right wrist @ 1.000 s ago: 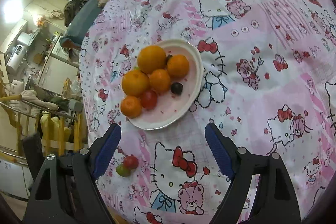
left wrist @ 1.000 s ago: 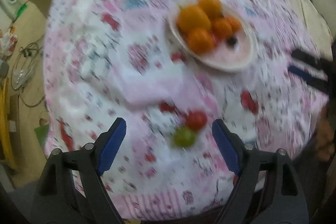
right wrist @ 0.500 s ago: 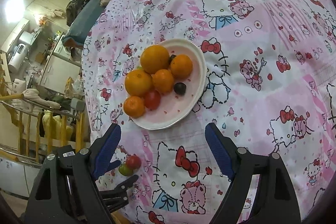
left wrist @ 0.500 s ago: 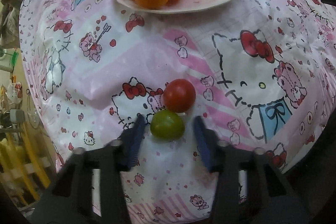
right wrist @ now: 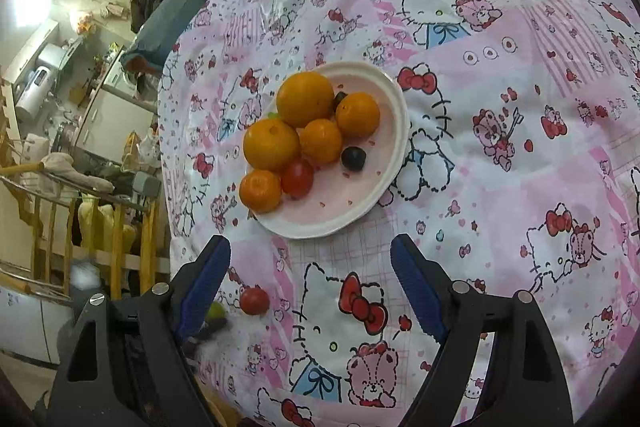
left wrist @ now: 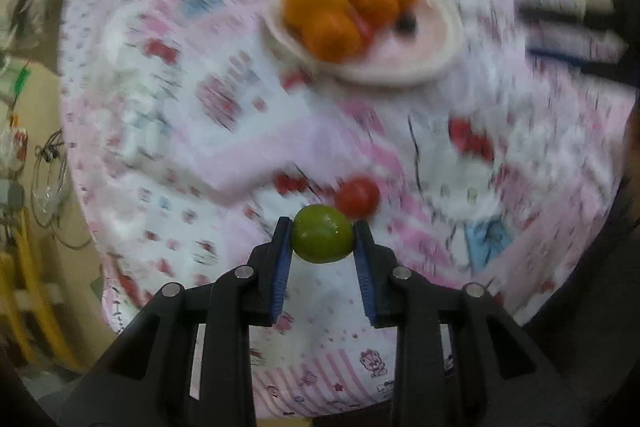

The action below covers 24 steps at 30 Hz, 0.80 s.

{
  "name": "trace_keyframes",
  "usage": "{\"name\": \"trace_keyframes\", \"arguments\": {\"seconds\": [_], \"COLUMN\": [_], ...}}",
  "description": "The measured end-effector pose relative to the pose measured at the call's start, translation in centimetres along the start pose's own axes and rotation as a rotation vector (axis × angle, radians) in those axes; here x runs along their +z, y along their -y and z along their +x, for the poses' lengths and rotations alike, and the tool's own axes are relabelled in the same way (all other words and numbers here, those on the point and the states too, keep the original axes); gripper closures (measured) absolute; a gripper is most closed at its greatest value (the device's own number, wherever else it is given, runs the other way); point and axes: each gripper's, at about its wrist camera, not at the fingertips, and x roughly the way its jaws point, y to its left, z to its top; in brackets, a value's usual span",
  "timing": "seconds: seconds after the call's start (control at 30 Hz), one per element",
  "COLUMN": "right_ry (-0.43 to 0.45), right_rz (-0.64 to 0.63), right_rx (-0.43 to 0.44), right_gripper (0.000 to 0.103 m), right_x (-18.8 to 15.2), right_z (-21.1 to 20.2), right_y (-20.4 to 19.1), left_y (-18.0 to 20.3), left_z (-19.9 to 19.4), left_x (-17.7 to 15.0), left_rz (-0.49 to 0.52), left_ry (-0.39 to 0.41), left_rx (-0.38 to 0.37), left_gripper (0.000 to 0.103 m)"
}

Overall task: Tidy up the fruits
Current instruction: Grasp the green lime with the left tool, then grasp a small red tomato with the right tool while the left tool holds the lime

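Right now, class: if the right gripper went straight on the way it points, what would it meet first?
Probably the white plate of fruit: its near rim lies just ahead of the open right gripper, though depth is uncertain.

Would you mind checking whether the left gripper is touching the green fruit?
Touching. The left wrist view shows the left gripper with both blue fingers pressed against the sides of the green fruit.

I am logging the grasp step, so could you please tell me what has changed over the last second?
The left tongs closed on the green fruit and lifted it off the cloth. The red tomato, the plate of fruit and the open right tongs stayed put.
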Motion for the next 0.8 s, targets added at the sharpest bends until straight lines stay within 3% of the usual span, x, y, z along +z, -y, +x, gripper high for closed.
{"name": "trace_keyframes", "arguments": {"seconds": [0.17, 0.3, 0.6, 0.73, 0.8], "right_ry": [-0.092, -0.166, -0.268, -0.268, -0.256], "right_rz": [-0.086, -0.193, -0.436, -0.428, -0.431], "right_rx": [-0.007, 0.037, -0.006, -0.003, -0.015], "right_gripper": [0.019, 0.029, 0.044, 0.046, 0.053], "right_x": [-1.4, -3.1, -7.5, -7.5, -7.4], "right_z": [3.1, 6.1, 11.8, 12.4, 12.5], "right_y": [-2.0, -4.6, -9.3, -9.1, -9.1], "left_y": [-4.8, -6.5, -6.4, -6.6, -6.5], "left_z": [-2.7, -3.1, -3.2, -3.1, -2.9], "left_x": [1.2, 1.3, 1.7, 1.6, 1.7], "left_rz": [-0.245, -0.343, -0.369, -0.373, -0.373], "left_ry": [0.134, 0.157, 0.169, 0.167, 0.166], "left_rx": [-0.001, -0.036, -0.053, -0.054, -0.052], "left_gripper": [0.076, 0.076, 0.076, 0.076, 0.076]}}
